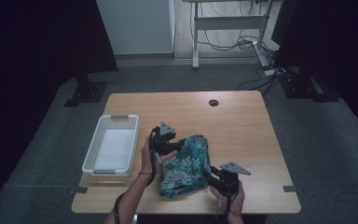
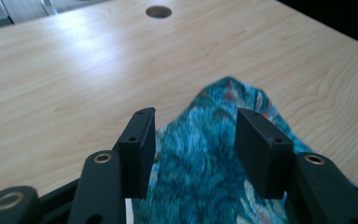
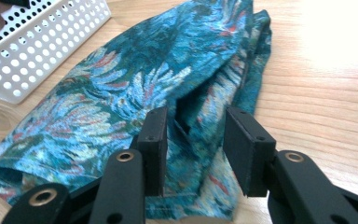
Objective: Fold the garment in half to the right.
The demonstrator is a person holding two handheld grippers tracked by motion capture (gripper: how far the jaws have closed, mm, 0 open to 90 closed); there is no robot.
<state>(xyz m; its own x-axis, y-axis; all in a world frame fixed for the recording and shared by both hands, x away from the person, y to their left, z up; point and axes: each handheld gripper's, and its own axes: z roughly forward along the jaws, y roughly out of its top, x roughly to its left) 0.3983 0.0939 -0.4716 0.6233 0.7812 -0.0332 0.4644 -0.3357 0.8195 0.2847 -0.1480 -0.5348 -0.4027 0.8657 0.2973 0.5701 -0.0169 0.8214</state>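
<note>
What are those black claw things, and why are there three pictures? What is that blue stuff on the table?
A person holds two hand tools called grippers, the left gripper and the right gripper. Each has two black jaws that pinch like tongs. One picture comes from a camera up high, looking down at the wooden table. The other two come from small cameras riding on each gripper, looking along its jaws. On the table lie a blue flowery cloth and a white basket with holes in its walls. Both grippers have their jaws open around parts of the cloth, not pinching it yet.

Crumpled teal floral cloth (image 1: 186, 164) lies on the table beside the basket.
</note>
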